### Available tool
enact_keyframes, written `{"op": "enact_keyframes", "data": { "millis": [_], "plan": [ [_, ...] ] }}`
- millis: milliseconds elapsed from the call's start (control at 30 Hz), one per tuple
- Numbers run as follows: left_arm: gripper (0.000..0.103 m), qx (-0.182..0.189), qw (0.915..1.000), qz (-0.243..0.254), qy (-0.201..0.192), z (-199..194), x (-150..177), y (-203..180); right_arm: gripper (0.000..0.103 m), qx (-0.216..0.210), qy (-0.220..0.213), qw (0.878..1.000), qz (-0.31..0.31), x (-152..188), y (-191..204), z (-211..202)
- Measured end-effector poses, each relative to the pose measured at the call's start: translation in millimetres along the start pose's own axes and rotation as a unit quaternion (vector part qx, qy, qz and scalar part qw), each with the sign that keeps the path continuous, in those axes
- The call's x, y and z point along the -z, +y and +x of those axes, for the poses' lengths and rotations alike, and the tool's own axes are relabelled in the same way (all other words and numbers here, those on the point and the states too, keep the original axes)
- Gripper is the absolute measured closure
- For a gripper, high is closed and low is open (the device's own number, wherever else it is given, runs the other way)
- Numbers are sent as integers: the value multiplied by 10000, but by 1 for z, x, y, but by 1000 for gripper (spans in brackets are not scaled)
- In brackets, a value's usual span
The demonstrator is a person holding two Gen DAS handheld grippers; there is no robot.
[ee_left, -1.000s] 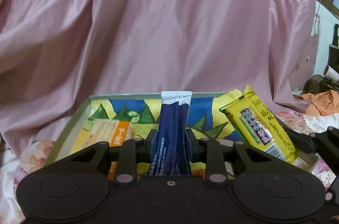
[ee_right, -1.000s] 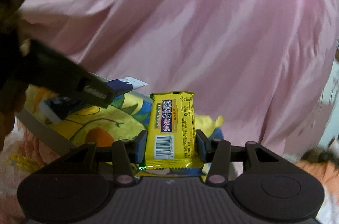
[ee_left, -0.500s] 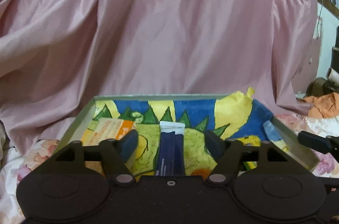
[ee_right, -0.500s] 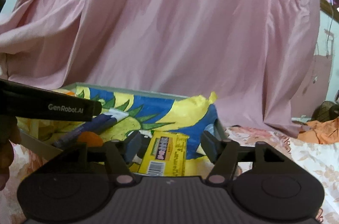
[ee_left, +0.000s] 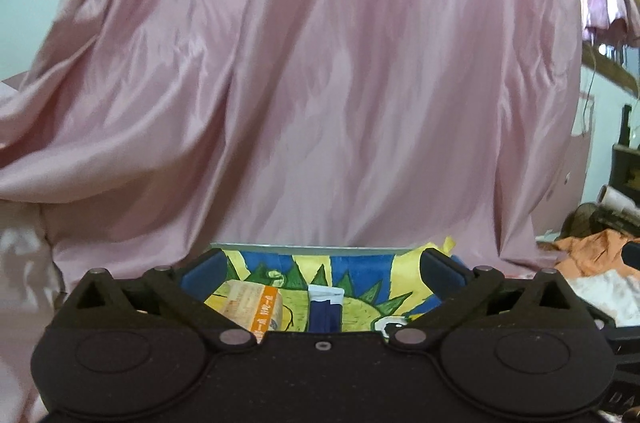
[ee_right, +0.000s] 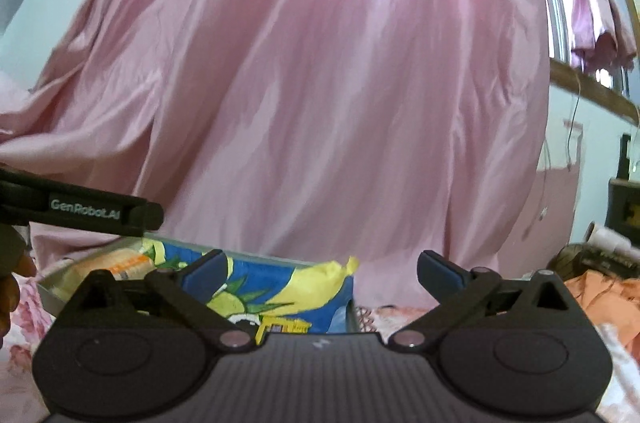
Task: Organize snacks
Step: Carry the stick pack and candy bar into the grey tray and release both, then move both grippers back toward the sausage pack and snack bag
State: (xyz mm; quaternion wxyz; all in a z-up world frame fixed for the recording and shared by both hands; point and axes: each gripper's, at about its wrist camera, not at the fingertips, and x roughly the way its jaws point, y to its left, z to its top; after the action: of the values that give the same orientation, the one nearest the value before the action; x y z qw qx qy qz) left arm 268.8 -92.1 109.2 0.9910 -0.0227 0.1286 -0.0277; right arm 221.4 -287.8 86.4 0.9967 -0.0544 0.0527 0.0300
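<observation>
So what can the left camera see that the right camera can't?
Only the left camera shows the dark blue packet lying in the tray. Only the right camera shows the yellow packet, the other tool's black finger and a bit of a hand. Both show the painted tray, the orange packet, the pink cloth and wide-open tongs with nothing between them.

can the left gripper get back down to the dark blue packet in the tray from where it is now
Probably yes: the left gripper is open, and the dark blue packet lies in the tray just ahead, nothing covering it.
</observation>
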Motion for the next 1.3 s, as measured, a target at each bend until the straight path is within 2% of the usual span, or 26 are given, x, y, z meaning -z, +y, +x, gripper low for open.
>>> {"op": "enact_keyframes", "data": {
  "millis": [167, 333, 667, 833, 1067, 1300],
  "plan": [
    [1, 71, 9998, -137, -99, -42, -6, 8, 0, 25, -167, 9998, -103, -17, 1, -33],
    [1, 136, 9991, -391, -100, -83, 3, 21, 0, -23, -263, 9997, -11, -23, 6, -70],
    [1, 98, 9982, -569, -164, -149, 47, 47, 0, -14, -306, 9995, -102, -1, 29, -133],
    [1, 58, 9982, -592, -11, -167, 68, 61, 0, 43, -167, 9998, -111, 16, 41, -156],
    [1, 51, 9983, -501, 288, -179, 99, 76, 0, -30, 293, 9995, -119, 44, 55, -176],
    [1, 344, 9963, -400, 674, -179, 122, 85, 0, -186, 752, 9967, -229, 64, 69, -181]
  ]
}}
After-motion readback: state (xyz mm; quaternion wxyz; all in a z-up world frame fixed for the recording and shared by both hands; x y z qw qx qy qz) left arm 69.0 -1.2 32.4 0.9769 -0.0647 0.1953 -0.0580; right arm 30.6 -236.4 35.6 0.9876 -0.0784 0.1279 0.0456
